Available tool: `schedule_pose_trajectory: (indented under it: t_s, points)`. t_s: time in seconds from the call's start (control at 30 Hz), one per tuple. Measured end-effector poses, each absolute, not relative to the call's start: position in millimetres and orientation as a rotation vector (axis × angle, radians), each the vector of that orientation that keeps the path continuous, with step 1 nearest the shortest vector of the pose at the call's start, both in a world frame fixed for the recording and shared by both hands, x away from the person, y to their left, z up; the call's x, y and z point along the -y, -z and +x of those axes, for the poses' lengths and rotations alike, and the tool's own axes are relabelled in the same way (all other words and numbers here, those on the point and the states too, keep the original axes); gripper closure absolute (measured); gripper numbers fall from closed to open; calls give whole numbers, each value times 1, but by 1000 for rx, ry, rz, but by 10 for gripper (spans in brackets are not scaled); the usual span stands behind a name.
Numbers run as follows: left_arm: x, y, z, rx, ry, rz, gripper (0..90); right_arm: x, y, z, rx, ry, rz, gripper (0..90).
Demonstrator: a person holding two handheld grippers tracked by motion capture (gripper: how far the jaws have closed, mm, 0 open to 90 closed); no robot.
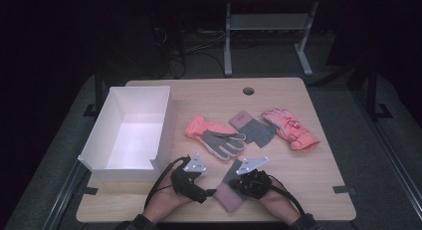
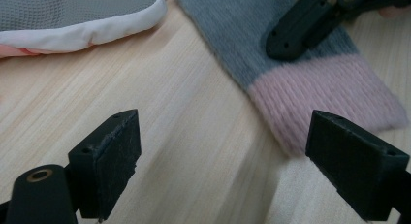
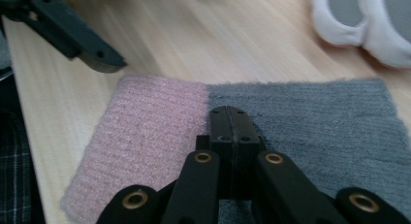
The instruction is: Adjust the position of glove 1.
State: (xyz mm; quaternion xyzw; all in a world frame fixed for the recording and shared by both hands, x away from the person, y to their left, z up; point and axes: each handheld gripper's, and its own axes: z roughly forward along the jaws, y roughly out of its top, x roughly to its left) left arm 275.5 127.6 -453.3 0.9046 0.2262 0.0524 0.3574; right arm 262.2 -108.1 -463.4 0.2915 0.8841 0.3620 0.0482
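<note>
A knit glove (image 1: 230, 189) with a grey hand and a pink cuff lies near the table's front edge. My right gripper (image 3: 229, 115) is shut, and its tips rest on the glove (image 3: 155, 132) where pink meets grey. I cannot tell whether fabric is pinched between them. From the left, my left gripper (image 2: 223, 161) stands open just above the wood, with nothing between its jaws. It faces the pink cuff (image 2: 329, 93) and the right gripper's fingertips (image 2: 295, 37). In the high view the left gripper (image 1: 208, 193) and right gripper (image 1: 235, 184) sit close together.
A white open box (image 1: 164, 125) stands at the table's left. Behind the grippers lie a pink and grey padded glove (image 1: 214, 135), a second knit glove (image 1: 251, 128) and a pink printed glove (image 1: 291, 128). A cable hole (image 1: 248, 90) is at the back.
</note>
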Motion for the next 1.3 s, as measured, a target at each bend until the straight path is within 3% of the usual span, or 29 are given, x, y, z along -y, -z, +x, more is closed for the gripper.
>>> schedule_pose_trajectory:
  t_s: [0.23,0.33,0.4,0.43,0.47,0.5,0.53,0.57,0.6,0.67,1.3]
  points:
    - [-128,453,275,-595,-120,2318,127,107,460,258,-2694,-1151,880,900]
    - [-129,451,274,-590,-105,2304,175,120,453,257,-2669,-1178,900,900]
    - [-129,450,273,-587,-97,2294,290,138,448,252,-2636,-1174,947,900]
    - [-129,449,272,-584,-96,2291,290,138,448,252,-2636,-1174,947,900]
    - [-129,448,272,-585,-89,2280,415,151,445,249,-2611,-1175,975,900]
    - [-129,446,272,-585,-80,2275,415,151,445,249,-2611,-1175,975,900]
    - [-129,445,272,-581,-68,2270,586,162,444,246,-2594,-1177,1021,900]
    - [-128,444,271,-583,-52,2263,586,162,444,246,-2594,-1177,1021,900]
    - [-124,443,271,-563,-40,2281,724,170,445,241,-2587,-1167,1036,900]
    - [-121,443,271,-553,-38,2290,879,173,446,239,-2591,-1159,1042,900]
    - [-98,453,262,-456,87,2361,896,160,460,240,-2675,-1040,993,900]
